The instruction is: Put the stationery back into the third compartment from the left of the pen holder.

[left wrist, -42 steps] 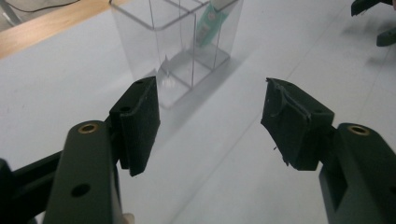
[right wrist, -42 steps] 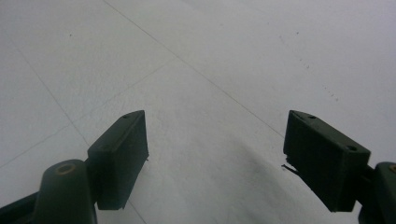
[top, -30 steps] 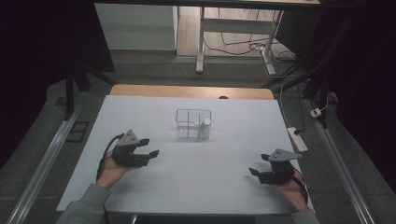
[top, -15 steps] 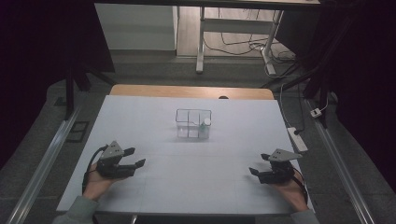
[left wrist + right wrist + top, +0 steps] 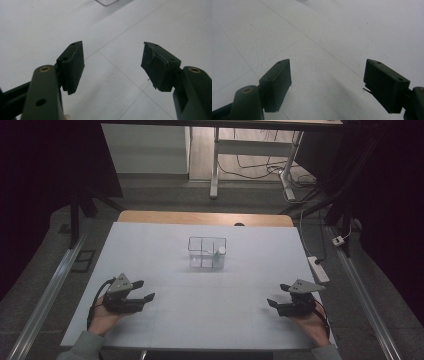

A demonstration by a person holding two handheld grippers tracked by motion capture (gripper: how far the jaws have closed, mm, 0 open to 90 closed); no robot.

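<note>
A clear plastic box (image 5: 207, 252) with compartments stands at the middle of the white table (image 5: 250, 270); a small white-capped bottle (image 5: 220, 254) sits in its near right compartment. My left gripper (image 5: 144, 290) rests near the table's front left, open, with nothing between its jaws; in the left gripper view the left gripper (image 5: 112, 67) has only bare table between its pads, and a corner of the box (image 5: 106, 2) shows at the top edge. My right gripper (image 5: 278, 295) lies at the front right, open and empty, as the right gripper (image 5: 327, 82) also shows in its own view.
A wooden strip (image 5: 205, 217) runs along the table's far edge. Metal rails (image 5: 50, 290) flank both sides. A power strip (image 5: 318, 268) lies off the right edge. Desk legs and cables (image 5: 250, 165) stand on the floor beyond.
My left hand and gripper have moved toward the front left of the table and lower. The right gripper has stayed in place.
</note>
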